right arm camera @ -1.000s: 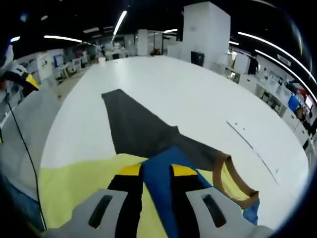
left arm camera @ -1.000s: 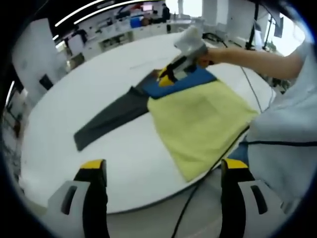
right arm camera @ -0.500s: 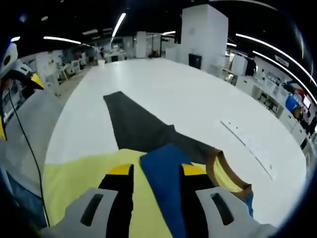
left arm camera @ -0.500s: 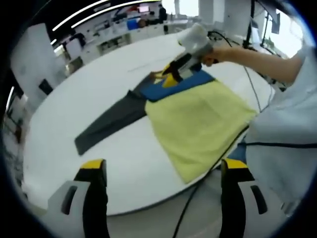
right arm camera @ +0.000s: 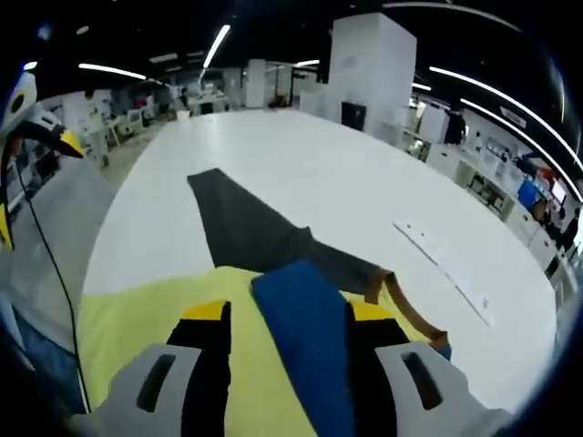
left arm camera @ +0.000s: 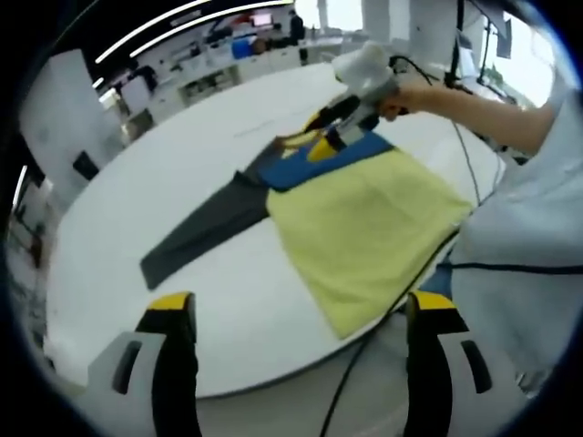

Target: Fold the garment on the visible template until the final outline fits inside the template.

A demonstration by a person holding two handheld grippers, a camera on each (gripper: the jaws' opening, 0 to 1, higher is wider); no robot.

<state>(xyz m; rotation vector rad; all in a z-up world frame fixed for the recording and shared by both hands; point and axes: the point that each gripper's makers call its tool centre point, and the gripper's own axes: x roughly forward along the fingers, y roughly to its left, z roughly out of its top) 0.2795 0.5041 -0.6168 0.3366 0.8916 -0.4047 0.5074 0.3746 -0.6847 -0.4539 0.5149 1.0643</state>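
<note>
The garment (left arm camera: 364, 228) lay spread on the white table (left arm camera: 173, 191), near the edge closest to the person: a broad yellow body, a blue panel (left arm camera: 323, 159) along its far side, a brown-trimmed neck opening (right arm camera: 405, 309), and a dark grey sleeve (left arm camera: 205, 228) stretched out to the left across the tabletop. In the right gripper view the blue panel (right arm camera: 305, 337) ran up between the right gripper's (right arm camera: 287, 314) two yellow-tipped jaws, which stood a little apart with the cloth between them; whether they pinched it could not be told. From the left gripper view that same gripper (left arm camera: 323, 137) was over the blue panel at the garment's far side, held by a hand (left arm camera: 410, 91). The left gripper (left arm camera: 301, 305) hung off the near edge of the table, its jaws wide apart and holding nothing. A black cable (left arm camera: 383, 319) trailed over the table edge beside the yellow cloth.
</note>
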